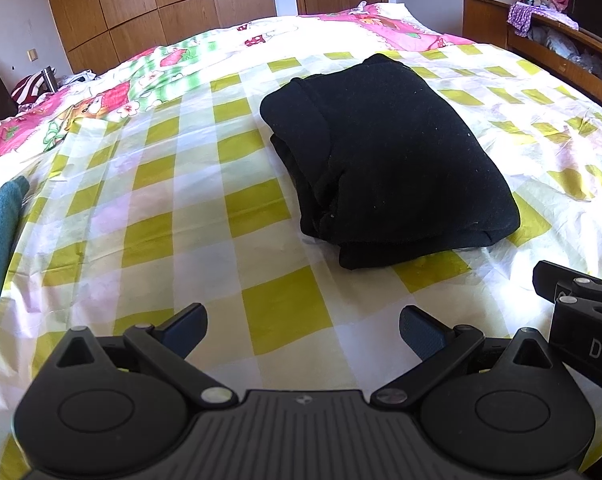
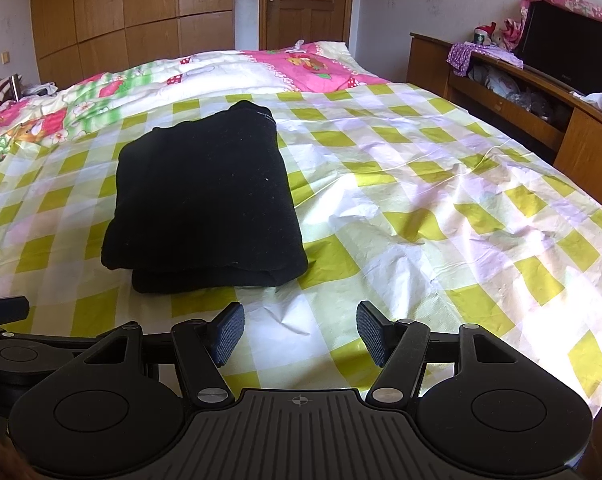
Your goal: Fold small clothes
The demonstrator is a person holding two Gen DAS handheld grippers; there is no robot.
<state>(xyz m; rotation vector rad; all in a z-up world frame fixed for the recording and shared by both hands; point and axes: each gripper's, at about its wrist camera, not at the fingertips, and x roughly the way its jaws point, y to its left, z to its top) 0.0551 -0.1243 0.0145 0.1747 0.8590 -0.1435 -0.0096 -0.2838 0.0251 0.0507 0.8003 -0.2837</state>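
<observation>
At the bottom of the left wrist view, the left gripper [image 1: 303, 334] had its two fingers spread wide, with nothing between them. At the bottom of the right wrist view, the right gripper [image 2: 300, 332] was also parted and held nothing. Both hung just over the checked sheet [image 1: 181, 208], close to the near edge of the bed, probably because the folding looked finished and they had let go.

A little farther up, in the middle of each view, lay the black garment [image 2: 205, 200]. It was folded into a thick, neat square with its layers stacked, resting flat on the sheet, apart from both grippers.

Beyond it, near the top of each view, was a pink cartoon quilt [image 1: 385, 28]. Farthest away stood the wooden wardrobe [image 2: 121, 8] and a door [image 2: 307, 0].
</observation>
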